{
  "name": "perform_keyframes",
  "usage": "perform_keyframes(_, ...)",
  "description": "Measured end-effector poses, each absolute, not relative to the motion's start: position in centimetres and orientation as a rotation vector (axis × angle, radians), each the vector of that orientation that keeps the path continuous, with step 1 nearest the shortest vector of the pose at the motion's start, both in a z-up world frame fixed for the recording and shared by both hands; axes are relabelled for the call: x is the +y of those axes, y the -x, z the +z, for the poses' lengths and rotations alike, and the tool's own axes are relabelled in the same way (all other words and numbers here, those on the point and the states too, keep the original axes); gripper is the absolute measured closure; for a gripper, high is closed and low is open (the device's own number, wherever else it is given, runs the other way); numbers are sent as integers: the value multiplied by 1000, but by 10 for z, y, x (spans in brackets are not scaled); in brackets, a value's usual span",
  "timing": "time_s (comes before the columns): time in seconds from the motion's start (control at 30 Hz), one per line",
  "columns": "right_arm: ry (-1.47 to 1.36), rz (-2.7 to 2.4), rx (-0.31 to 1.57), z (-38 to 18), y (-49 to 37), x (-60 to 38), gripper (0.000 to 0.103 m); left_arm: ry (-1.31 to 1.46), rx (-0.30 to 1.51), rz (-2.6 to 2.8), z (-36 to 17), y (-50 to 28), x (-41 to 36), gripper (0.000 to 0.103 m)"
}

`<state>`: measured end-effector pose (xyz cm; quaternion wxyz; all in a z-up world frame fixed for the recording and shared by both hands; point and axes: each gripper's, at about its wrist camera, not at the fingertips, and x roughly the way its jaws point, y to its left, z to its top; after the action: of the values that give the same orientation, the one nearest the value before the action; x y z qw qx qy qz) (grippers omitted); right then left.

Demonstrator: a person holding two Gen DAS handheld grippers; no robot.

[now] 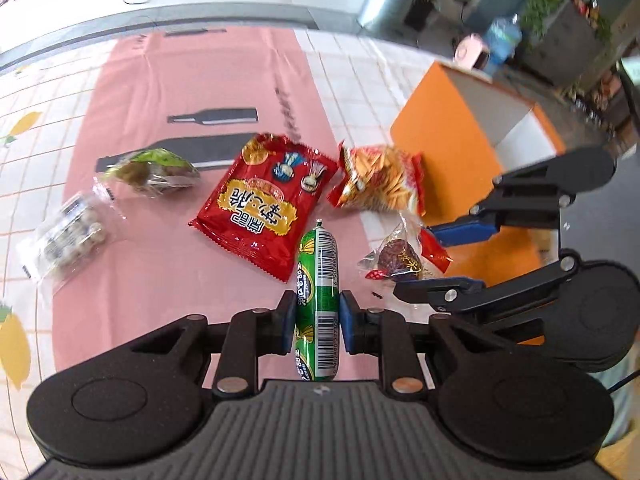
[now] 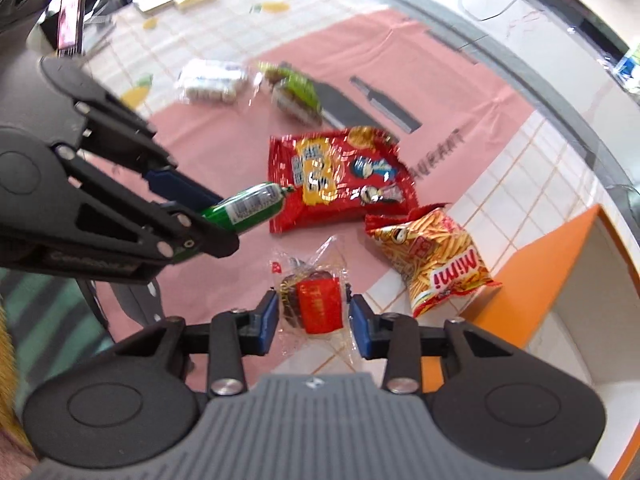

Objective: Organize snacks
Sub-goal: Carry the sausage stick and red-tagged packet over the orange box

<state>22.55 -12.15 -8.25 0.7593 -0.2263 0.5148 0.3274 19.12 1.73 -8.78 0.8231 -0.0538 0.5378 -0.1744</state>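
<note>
My left gripper (image 1: pixel 318 316) is shut on a green sausage stick (image 1: pixel 318 296), also seen in the right wrist view (image 2: pixel 248 206). My right gripper (image 2: pixel 314 318) is open around a clear packet with a brown cake and red label (image 2: pixel 316 304), which lies on the table between the pads without a firm squeeze; the packet also shows in the left wrist view (image 1: pixel 400 258). A big red snack bag (image 1: pixel 266 200) lies mid-table, an orange Mimi fries bag (image 2: pixel 436 258) to its right. An orange box (image 1: pixel 472 128) with a white inside stands at the right.
A green-wrapped snack (image 1: pixel 150 170) and a clear pack of pale round sweets (image 1: pixel 70 232) lie at the left on the pink mat (image 1: pixel 160 100). The table's far edge runs along a grey rail (image 1: pixel 160 20). Plants and a bin stand beyond.
</note>
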Motion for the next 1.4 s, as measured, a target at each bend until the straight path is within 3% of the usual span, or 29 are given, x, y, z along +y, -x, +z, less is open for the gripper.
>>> perform_keyframes(0.27, 339, 571, 1006, -34, -201, -157, 68, 160, 1050, -425, -41, -170, 6, 78)
perform_keyframes(0.53, 278, 410, 970, 6, -185, -226, 68, 89, 987, -541, -6, -165, -57, 78)
perform_keyframes(0.97, 307, 317, 1029, -36, -163, -305, 68, -178, 1040, -695, -27, -170, -182, 78)
perform_keyframes(1.4, 350, 365, 1069, -75, -185, -339, 68, -449, 1135, -744, -70, -193, -235, 78)
